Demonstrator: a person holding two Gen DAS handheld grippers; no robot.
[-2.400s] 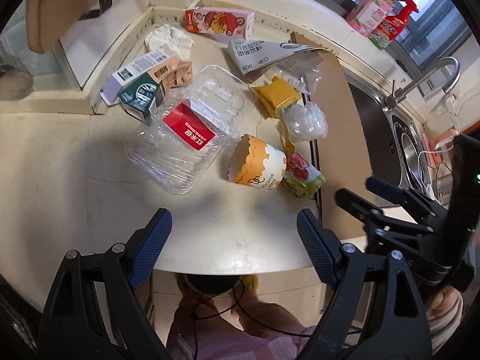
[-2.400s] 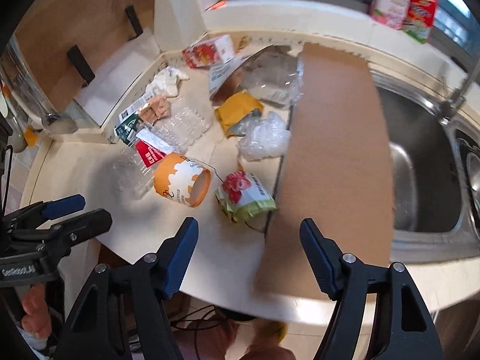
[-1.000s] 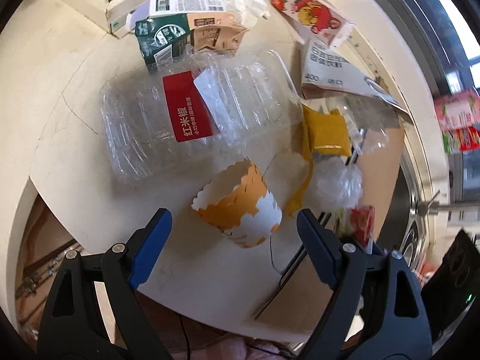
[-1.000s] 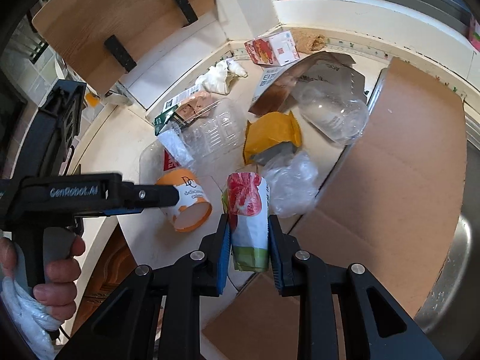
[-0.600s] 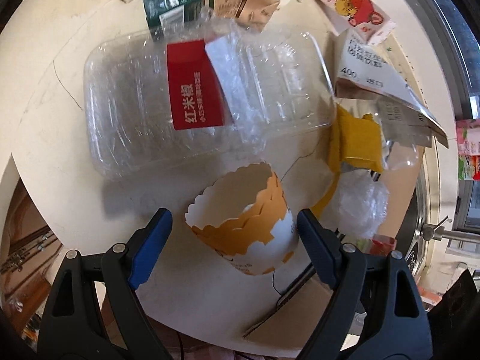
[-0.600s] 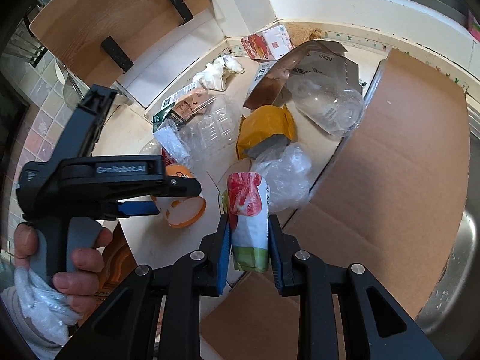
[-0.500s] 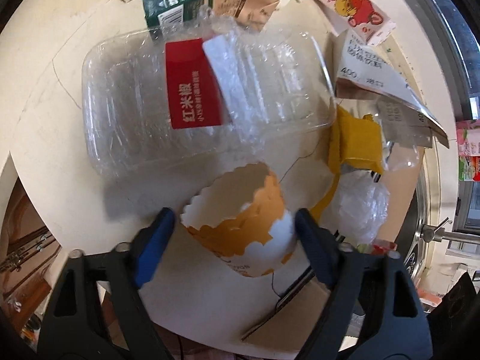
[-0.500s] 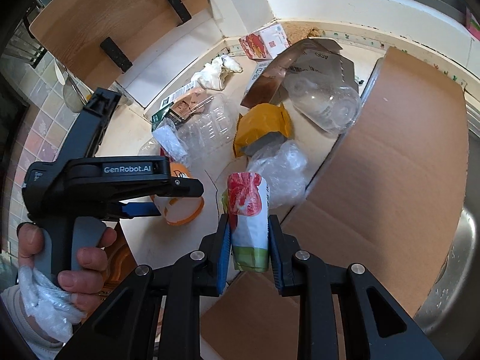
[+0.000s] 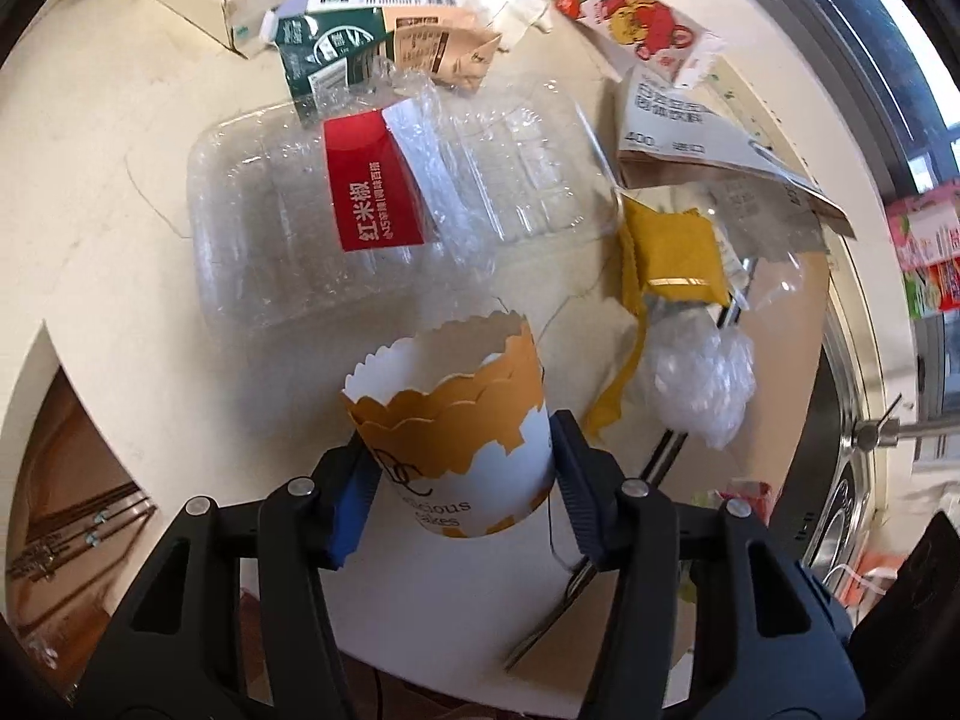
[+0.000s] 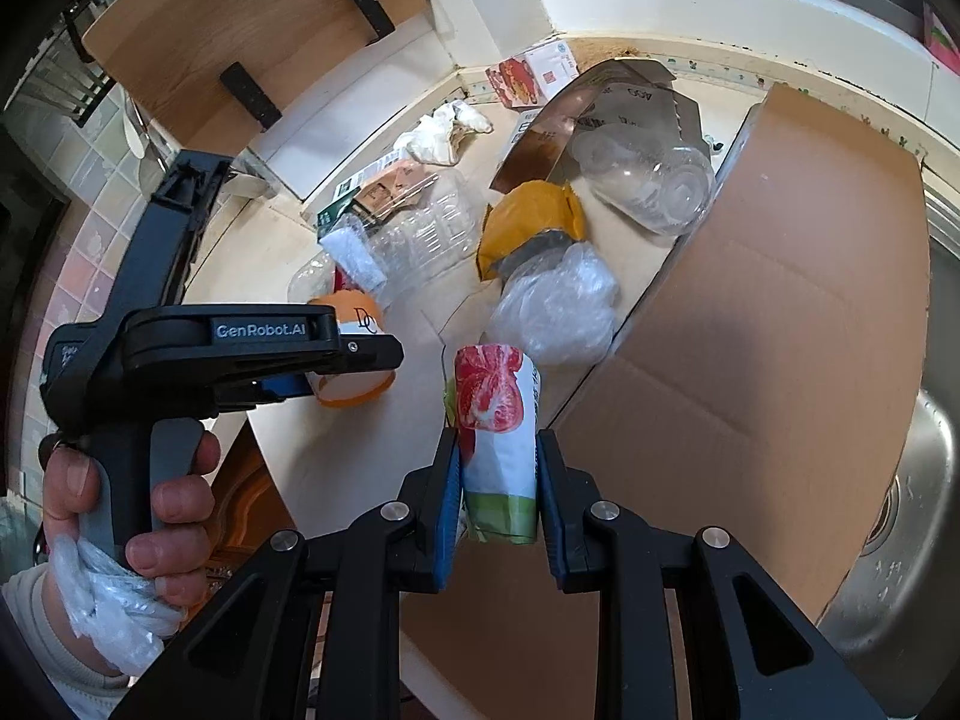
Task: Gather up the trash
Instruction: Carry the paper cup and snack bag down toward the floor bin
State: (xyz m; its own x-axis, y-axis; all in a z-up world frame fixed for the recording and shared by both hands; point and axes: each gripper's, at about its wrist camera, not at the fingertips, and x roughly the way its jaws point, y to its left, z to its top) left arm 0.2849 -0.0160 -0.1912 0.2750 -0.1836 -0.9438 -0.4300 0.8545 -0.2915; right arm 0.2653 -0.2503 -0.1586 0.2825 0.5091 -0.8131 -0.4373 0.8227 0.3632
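My left gripper is shut on an orange-and-white paper cake cup at the front edge of the cream counter. The cup also shows in the right wrist view, behind the left gripper. My right gripper is shut on a crumpled snack bag with a red fruit print, held above the counter edge. Other trash lies behind: a clear plastic tray with a red label, a yellow wrapper, a crumpled clear bag, a green carton.
A large cardboard sheet leans over the sink at the right. A red-printed carton, a paper bag, a clear bottle and white tissue lie at the back. The left hand holds a plastic bag.
My left gripper has moved onto the paper cup and closed on it. My right gripper keeps the snack bag lifted, nearly still.
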